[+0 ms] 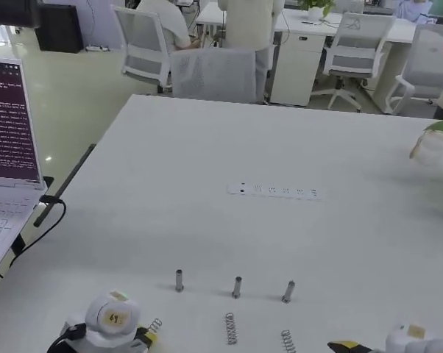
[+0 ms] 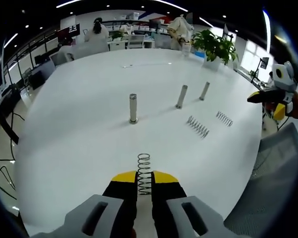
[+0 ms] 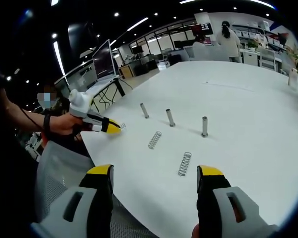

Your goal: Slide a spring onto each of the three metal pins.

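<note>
Three upright metal pins stand in a row on the white table (image 1: pixel 207 147): left (image 1: pixel 179 280), middle (image 1: pixel 237 287), right (image 1: pixel 288 291). My left gripper (image 2: pixel 144 177) is shut on one end of a spring (image 2: pixel 143 162), which sticks out forward toward the left pin (image 2: pixel 133 108). In the head view this gripper (image 1: pixel 149 337) sits at the bottom left with the spring (image 1: pixel 155 325) at its tip. Two more springs (image 1: pixel 231 328) (image 1: pixel 288 340) lie flat in front of the pins. My right gripper (image 3: pixel 155 171) is open and holds nothing, hovering near the table's edge short of the nearest spring (image 3: pixel 184 163).
An open laptop (image 1: pixel 8 147) with a black cable (image 1: pixel 52 220) stands at the table's left edge. A white power strip (image 1: pixel 273 191) lies mid-table, and a potted plant (image 1: pixel 431 147) stands at the far right. Office chairs (image 1: pixel 214 73) and people are beyond the table.
</note>
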`<action>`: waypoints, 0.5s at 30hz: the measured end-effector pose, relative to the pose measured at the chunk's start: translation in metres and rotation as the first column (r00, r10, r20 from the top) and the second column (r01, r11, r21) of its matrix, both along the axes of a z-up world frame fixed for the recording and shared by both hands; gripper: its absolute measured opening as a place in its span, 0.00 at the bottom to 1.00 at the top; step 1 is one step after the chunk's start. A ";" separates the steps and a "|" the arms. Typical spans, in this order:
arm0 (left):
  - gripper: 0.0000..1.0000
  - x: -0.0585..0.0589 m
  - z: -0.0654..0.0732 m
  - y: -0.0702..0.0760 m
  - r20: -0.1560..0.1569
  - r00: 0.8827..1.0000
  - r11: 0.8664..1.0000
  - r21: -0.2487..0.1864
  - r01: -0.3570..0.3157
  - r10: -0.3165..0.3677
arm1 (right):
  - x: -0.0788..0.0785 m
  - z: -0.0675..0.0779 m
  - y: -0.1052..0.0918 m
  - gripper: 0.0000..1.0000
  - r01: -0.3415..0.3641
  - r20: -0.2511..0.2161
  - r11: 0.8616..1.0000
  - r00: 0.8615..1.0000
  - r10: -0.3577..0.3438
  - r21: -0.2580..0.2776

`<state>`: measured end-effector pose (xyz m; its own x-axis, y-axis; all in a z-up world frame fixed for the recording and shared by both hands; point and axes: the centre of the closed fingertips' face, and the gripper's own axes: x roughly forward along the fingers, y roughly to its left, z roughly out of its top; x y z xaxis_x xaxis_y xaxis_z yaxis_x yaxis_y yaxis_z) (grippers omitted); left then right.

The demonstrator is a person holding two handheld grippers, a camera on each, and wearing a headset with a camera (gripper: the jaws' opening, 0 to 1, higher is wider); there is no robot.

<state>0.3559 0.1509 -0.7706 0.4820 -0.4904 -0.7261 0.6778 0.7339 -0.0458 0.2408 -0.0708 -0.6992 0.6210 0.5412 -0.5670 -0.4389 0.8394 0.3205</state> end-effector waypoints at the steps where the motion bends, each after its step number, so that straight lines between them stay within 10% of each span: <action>1: 0.02 0.000 0.002 -0.001 0.006 1.000 1.000 0.000 0.008 -0.008 | 0.001 0.000 0.001 0.67 -0.003 0.001 1.000 1.000 0.003 0.002; 15: 0.02 -0.007 0.017 -0.019 0.037 0.995 0.996 -0.015 0.088 -0.087 | 0.005 -0.002 0.019 0.66 -0.056 0.003 0.998 0.998 0.056 0.010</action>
<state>0.3488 0.1314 -0.7536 0.4627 -0.5436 -0.7003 0.7408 0.6710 -0.0314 0.2463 -0.0514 -0.7008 0.5908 0.5810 -0.5598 -0.4859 0.8101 0.3281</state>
